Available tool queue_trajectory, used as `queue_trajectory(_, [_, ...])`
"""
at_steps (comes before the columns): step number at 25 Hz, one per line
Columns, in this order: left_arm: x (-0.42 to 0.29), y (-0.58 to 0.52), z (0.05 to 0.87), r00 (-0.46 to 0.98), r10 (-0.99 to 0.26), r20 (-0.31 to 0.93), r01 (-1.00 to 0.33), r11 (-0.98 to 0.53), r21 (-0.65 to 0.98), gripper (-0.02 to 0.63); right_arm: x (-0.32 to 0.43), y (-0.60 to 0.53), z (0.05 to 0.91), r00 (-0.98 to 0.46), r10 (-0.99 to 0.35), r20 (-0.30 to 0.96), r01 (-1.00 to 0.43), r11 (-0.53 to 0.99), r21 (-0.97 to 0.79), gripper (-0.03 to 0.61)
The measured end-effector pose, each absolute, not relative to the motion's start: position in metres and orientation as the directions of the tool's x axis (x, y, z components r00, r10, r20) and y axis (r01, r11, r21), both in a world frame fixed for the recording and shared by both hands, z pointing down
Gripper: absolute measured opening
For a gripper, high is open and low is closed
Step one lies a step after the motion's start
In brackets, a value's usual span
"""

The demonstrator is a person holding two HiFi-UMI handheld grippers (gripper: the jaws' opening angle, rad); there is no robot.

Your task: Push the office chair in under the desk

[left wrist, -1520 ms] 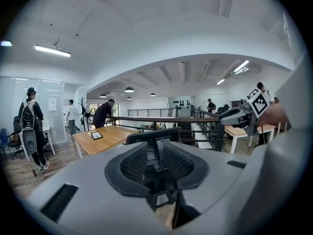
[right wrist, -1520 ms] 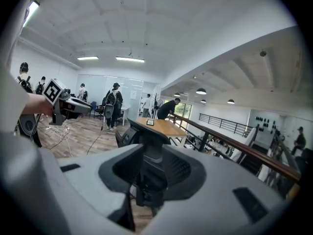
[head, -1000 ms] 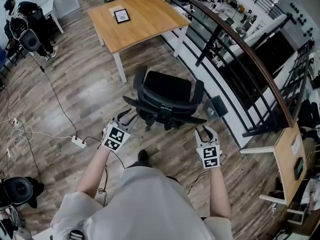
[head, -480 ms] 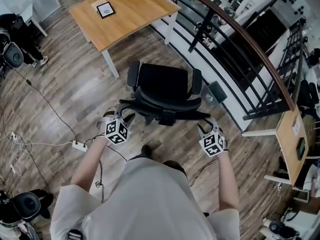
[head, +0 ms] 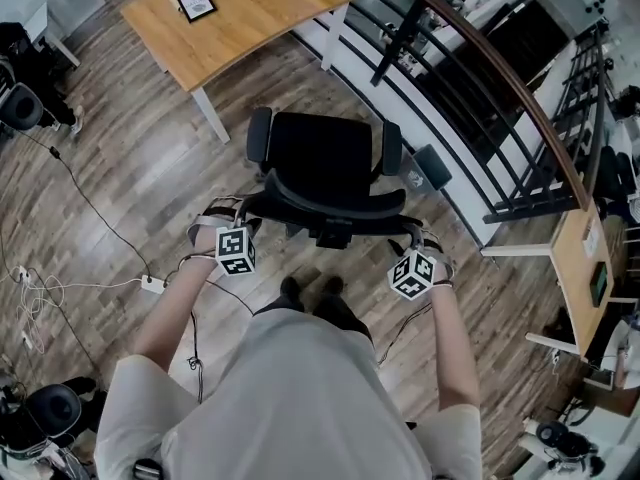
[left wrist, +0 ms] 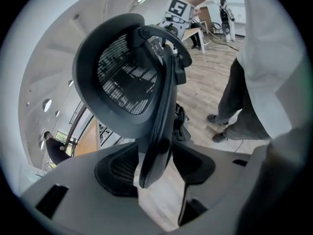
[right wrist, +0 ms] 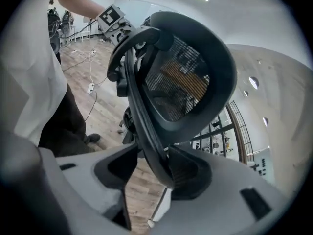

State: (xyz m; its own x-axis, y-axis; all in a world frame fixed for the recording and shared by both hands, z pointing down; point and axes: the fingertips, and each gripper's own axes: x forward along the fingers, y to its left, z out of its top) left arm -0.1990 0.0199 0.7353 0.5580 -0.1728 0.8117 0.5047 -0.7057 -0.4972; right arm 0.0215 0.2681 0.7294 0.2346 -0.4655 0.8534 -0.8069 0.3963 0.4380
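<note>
A black office chair (head: 325,153) stands on the wood floor, its seat facing the wooden desk (head: 250,23) at the top left, a short way off. Its mesh backrest (head: 330,208) is nearest me. My left gripper (head: 234,218) is at the backrest's left end and my right gripper (head: 415,238) at its right end. In the left gripper view (left wrist: 156,168) the backrest rim (left wrist: 161,111) runs between the jaws, against one pad with a gap to the other. The right gripper view (right wrist: 151,173) shows the rim (right wrist: 146,131) likewise. Both sets of jaws have just been opening.
A dark railing (head: 480,78) runs diagonally close to the chair's right. A small framed tablet (head: 196,4) lies on the desk. A power strip (head: 152,285) and cables trail on the floor at left. My feet (head: 310,288) are right behind the chair.
Both grippers came down and forward from in front of my body to the backrest's top rim, rolling as they went. The chair now sits closer below me.
</note>
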Motion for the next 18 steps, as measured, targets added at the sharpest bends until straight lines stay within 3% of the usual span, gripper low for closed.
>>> queue_trajectory(12, [-0.197, 0.001, 0.783, 0.418, -0.243, 0.875, 0.620, -0.628, -0.470, 0.224, 0.047, 0.262, 0.779, 0.295, -0.325, 0.899, -0.666, 0.605, 0.437, 0.181])
queue_trajectory(18, [-0.193, -0.003, 0.801, 0.377, -0.288, 0.880, 0.659, -0.584, -0.473, 0.197, 0.048, 0.257, 0.803, 0.326, -0.287, 0.901, -0.591, 0.681, 0.431, 0.181])
